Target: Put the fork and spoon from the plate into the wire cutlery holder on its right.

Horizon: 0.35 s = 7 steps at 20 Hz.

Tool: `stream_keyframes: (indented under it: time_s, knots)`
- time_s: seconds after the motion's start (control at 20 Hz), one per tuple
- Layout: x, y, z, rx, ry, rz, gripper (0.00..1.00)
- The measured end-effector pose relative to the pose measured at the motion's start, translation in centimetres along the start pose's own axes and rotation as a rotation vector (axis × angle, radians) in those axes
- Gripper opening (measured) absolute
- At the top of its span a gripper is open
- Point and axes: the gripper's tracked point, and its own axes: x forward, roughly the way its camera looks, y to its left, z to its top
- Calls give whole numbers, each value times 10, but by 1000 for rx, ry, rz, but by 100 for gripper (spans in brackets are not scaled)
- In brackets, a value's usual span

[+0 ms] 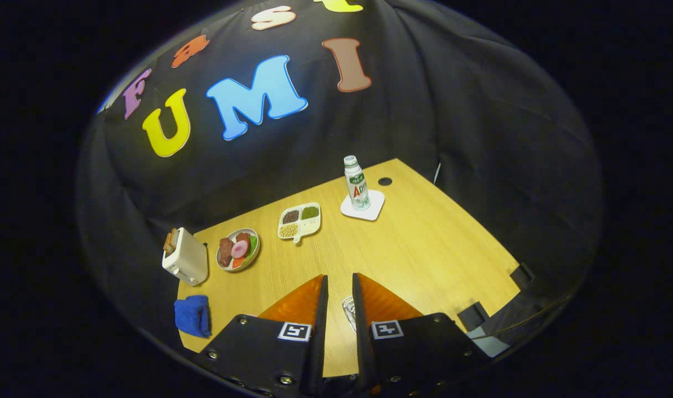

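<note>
Fingers (309,301) of our gripper (340,290) are orange wedges, slightly apart, holding nothing. Between them we see something shiny (348,309) we cannot name. Beyond lies smooth wooden counter (425,249).

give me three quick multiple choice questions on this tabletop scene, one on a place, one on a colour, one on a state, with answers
1. What does the bottle stand on?
A. a white coaster
B. the folded cloth
C. the toaster

2. What colour is the folded cloth near the toaster?
A. red
B. blue
C. white

3. How do the gripper fingers stand?
A. spread wide around the bottle
C. pressed on the toaster
B. close together, a narrow gap between them, with a glinting object low in that gap

Answers:
1. A, the bottle sits upright on the white coaster at the far side of the table.
2. B, the cloth beside the toaster is plainly blue.
3. B, the orange fingers lie nearly parallel; what the glinting object is, and whether both press on it, cannot be told.
</note>
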Motion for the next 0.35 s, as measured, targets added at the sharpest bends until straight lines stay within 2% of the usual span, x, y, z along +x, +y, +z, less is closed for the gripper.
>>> stream_keyframes:
  time_s: [0.2,0.35]
  knots:
    - [-17,7,34,-89,-160,-25,25]
    - [-35,9,70,-163,-308,-73,25]
